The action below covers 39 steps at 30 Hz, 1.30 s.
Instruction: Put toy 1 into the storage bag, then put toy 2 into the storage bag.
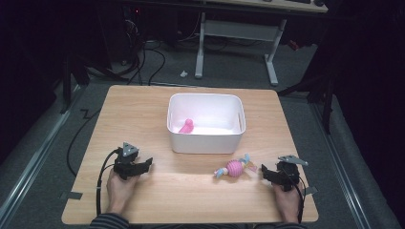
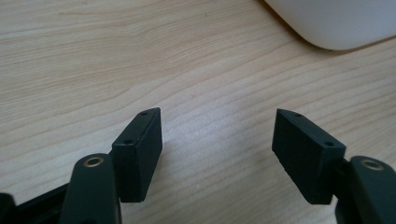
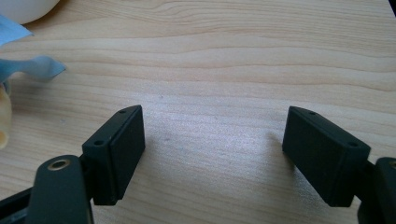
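A white tub (image 1: 206, 141) stands mid-table with a small pink toy (image 1: 186, 126) inside, at its left. In front of the tub's right corner lies a pink ball toy with blue and yellow ends (image 1: 234, 168). My left gripper (image 1: 147, 164) rests low at the table's front left, jaws apart with bare wood between them (image 2: 217, 140); the tub's corner (image 2: 336, 23) shows ahead to the right. My right gripper (image 1: 264, 171) sits at the front right, just right of the ball toy, jaws apart and empty (image 3: 212, 140). The toy's blue end (image 3: 39, 67) is off to its left.
The wooden table (image 1: 143, 109) is bordered by grey floor. A white desk frame (image 1: 239, 33) and cables stand beyond its far edge. The person's hands hold both grippers near the front edge.
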Each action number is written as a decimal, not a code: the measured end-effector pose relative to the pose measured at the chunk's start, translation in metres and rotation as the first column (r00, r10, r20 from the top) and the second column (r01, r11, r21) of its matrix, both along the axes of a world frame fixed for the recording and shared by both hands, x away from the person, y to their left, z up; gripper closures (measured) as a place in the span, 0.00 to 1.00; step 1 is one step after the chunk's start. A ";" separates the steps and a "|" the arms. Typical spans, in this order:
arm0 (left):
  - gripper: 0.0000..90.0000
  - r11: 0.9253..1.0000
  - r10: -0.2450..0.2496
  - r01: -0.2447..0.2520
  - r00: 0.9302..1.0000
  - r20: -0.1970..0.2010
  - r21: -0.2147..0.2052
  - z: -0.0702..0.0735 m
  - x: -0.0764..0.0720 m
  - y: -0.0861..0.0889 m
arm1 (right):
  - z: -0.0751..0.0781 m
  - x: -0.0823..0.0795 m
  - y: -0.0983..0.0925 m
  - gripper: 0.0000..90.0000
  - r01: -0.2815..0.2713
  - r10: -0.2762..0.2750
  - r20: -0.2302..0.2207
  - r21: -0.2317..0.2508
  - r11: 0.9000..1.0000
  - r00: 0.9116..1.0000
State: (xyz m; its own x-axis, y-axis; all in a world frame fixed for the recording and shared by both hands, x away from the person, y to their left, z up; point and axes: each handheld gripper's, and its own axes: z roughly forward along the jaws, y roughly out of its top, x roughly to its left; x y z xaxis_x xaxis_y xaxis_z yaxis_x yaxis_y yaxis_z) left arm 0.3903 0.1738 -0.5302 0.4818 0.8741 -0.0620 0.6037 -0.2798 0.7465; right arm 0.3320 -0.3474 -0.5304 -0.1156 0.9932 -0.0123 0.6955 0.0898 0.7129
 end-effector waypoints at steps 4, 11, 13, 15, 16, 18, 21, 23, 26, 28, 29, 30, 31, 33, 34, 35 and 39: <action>0.37 1.000 -0.004 0.004 1.000 -0.001 0.008 -0.001 0.003 -0.002 | 0.000 0.000 0.000 0.24 0.000 0.000 0.000 0.000 1.000 1.000; 0.37 1.000 -0.004 0.004 1.000 -0.005 0.009 -0.004 0.006 -0.004 | 0.000 0.002 0.001 0.24 -0.031 0.031 0.003 -0.005 1.000 1.000; 0.37 1.000 -0.003 0.003 1.000 0.002 0.016 -0.004 0.006 -0.004 | 0.000 0.002 0.001 0.23 -0.036 0.036 -0.001 -0.004 0.999 0.999; 0.37 1.000 -0.005 0.005 1.000 0.009 0.026 -0.005 0.006 -0.005 | 0.000 0.003 0.001 0.23 -0.037 0.037 -0.002 -0.004 0.999 0.999; 0.36 0.999 -0.009 0.008 1.000 0.017 0.036 -0.006 0.006 -0.006 | 0.000 0.003 0.001 0.23 -0.038 0.038 -0.001 -0.003 0.999 0.999; 0.35 0.999 -0.012 0.011 1.000 0.021 0.047 -0.006 0.006 -0.007 | 0.000 0.003 0.002 0.22 -0.051 0.051 0.001 -0.004 0.999 0.999; 0.34 0.999 -0.015 0.014 1.000 0.019 0.045 -0.006 0.006 -0.007 | 0.000 0.003 0.001 0.22 -0.091 0.091 -0.003 -0.005 0.996 0.996; 0.34 0.999 -0.014 0.013 1.000 0.019 0.047 -0.006 0.005 -0.007 | 0.001 0.002 0.003 0.23 -0.099 0.099 -0.013 0.002 0.995 0.995; 0.33 0.999 -0.015 0.014 1.000 0.018 0.046 -0.006 0.005 -0.007 | 0.002 -0.002 0.004 0.28 -0.114 0.114 -0.016 0.005 0.993 0.993; 0.33 0.999 -0.016 0.016 1.000 0.018 0.046 -0.006 0.005 -0.007 | 0.002 -0.003 0.004 0.29 -0.115 0.115 -0.012 0.011 0.993 0.993; 0.32 0.999 -0.017 0.016 1.000 0.017 0.047 -0.006 0.005 -0.007 | 0.003 -0.005 0.004 0.29 -0.117 0.117 -0.014 0.022 0.993 0.993; 0.31 0.999 -0.018 0.017 1.000 0.017 0.047 -0.006 0.005 -0.008 | 0.004 -0.007 0.004 0.29 -0.121 0.121 -0.011 0.024 0.992 0.993; 0.31 0.999 -0.018 0.017 1.000 0.015 0.048 -0.006 0.005 -0.008 | 0.005 -0.009 0.005 0.30 -0.121 0.122 -0.009 0.024 0.992 0.993; 0.30 0.999 -0.018 0.018 1.000 0.015 0.048 -0.006 0.005 -0.008 | 0.007 -0.014 0.006 0.31 -0.125 0.126 -0.003 0.022 0.992 0.992; 0.30 0.999 -0.020 0.019 1.000 0.015 0.048 -0.006 0.005 -0.008 | 0.008 -0.016 0.006 0.32 -0.128 0.128 0.000 0.023 0.992 0.992; 0.30 0.999 -0.021 0.020 1.000 0.015 0.049 -0.006 0.005 -0.008 | 0.009 -0.019 0.007 0.32 -0.131 0.131 0.007 0.025 0.991 0.991; 0.29 0.999 -0.020 0.020 1.000 0.014 0.049 -0.006 0.005 -0.008 | 0.014 -0.031 0.009 0.33 -0.143 0.142 0.023 0.024 0.989 0.990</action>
